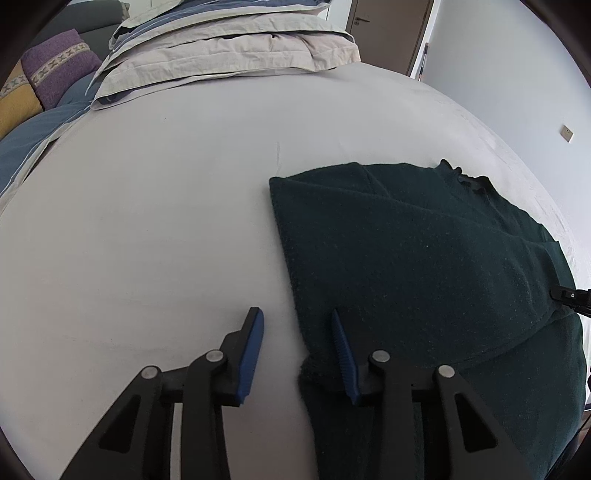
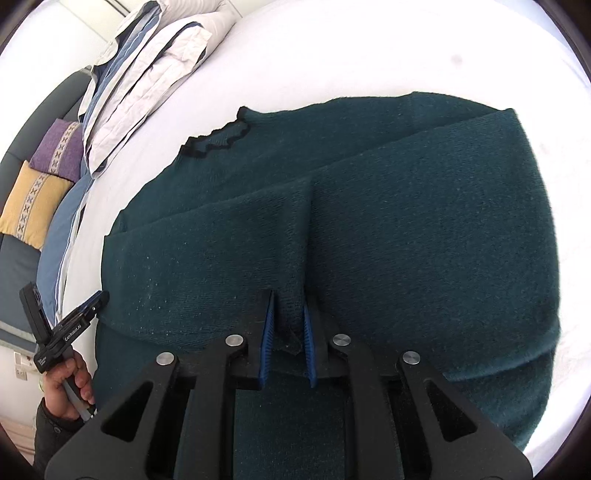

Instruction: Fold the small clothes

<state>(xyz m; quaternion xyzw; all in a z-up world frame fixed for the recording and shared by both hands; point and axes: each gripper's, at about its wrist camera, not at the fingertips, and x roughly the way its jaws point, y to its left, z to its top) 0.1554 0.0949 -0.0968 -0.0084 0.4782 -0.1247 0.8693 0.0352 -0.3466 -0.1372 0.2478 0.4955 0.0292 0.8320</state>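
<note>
- Left gripper (image 1: 297, 328) jaws stand apart, nothing clamped; left blue pad over bare sheet, right pad over edge of the sweater (image 1: 424, 258), cloth edge lying betw. them but not pressed.
- Right gripper (image 2: 288, 314) jaws narrow, pinching a raised ridge of the sweater's knit betw. the blue pads (image 2: 269, 328); fabric bunches up betw. the fingers.
- Sweater = dark green knit w/ black frilled collar (image 2: 221, 138), spread on the white bed sheet (image 1: 147, 221); partly folded, one sleeve/side panel laid diagonally across the body.
- In left wrist view the sweater fills the right half; its left edge runs straight down toward the gripper.
- In right wrist view the sweater fills most of the frame, collar pointing up-left toward the pillows.
- Stack of pale pillows w/ blue trim (image 1: 229, 48) at head of bed, well apart from the sweater.
- Purple cushion (image 1: 59, 62) & yellow cushion (image 2: 29, 206) at the bed's far side.
- Person's hand (image 2: 70, 387) grips the left gripper's handle, seen at lower left of right wrist view; dark sleeve below it.
- Door (image 1: 388, 33) & grey wall behind the bed.
</note>
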